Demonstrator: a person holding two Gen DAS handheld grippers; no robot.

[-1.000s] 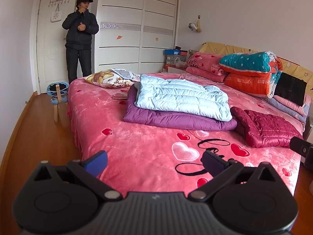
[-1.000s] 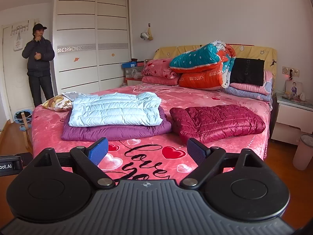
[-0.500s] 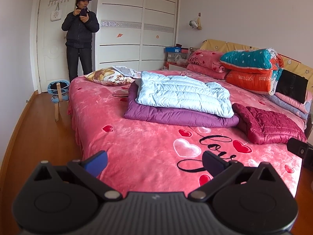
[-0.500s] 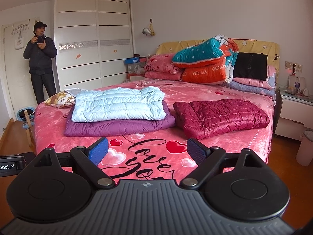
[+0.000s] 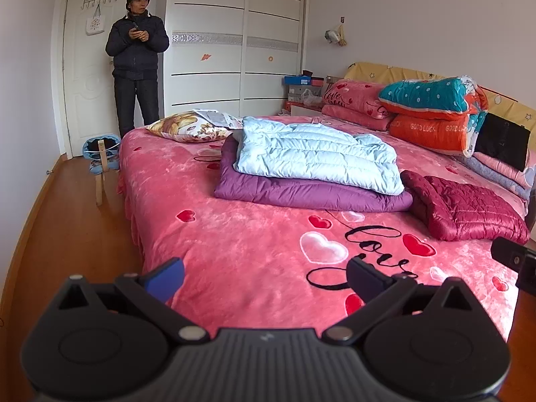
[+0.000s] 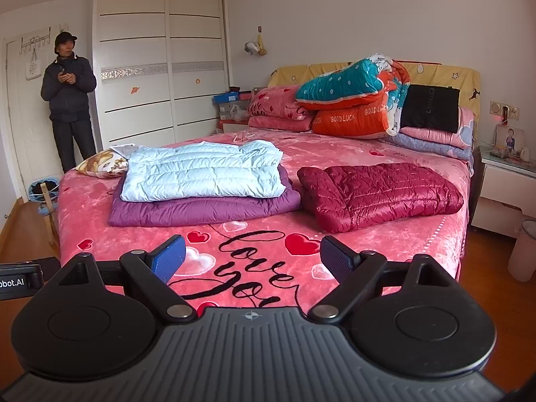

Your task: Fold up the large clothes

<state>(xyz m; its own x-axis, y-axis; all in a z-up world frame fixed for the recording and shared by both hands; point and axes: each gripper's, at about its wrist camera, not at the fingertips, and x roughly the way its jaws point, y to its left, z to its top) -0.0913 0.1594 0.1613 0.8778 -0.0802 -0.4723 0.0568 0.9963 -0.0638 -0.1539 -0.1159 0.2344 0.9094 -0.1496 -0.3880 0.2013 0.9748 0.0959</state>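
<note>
Pink bed; folded maroon jacket beside stacked blue-on-purple jackets.

You've got three puffy quilted jackets on the bed, all folded. Light blue jacket: folded into a flat rectangle, horizontal stitch lines, sitting on top of the purple one. Purple jacket: folded flat, wider footprint, so its edge sticks out under the blue along the front and left sides. That stack sits mid-bed, toward your left. Maroon jacket: glossy, diamond-quilted, folded more loosely into a lumpy roll lying on its own, just right of the stack; its near-left end is right beside the purple edge, can't tell if they touch. Same layout in the left view: blue, purple, maroon.
</note>
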